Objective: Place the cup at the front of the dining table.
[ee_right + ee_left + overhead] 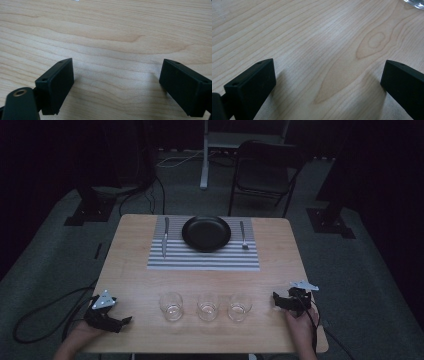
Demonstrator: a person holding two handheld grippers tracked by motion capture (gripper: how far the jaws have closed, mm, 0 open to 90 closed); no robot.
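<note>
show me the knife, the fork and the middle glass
knife [164, 240], high view, on its blade near the handle
fork [243, 236], high view, midway along its handle
middle glass [208, 306], high view, on its clear wall

2 black claws [127, 320], grey 3-cornered plates, trailing black cables

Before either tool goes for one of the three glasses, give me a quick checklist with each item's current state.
1. Left tool open, nothing between its jaws: ok.
2. Right tool open, nothing between its jaws: ok.
3. Three glasses upright in a row between the tools: ok.
4. Glasses apart from one another: ok.
5. Placemat already set with plate, knife and fork: ok.
6. Glasses empty: cannot tell.
</note>
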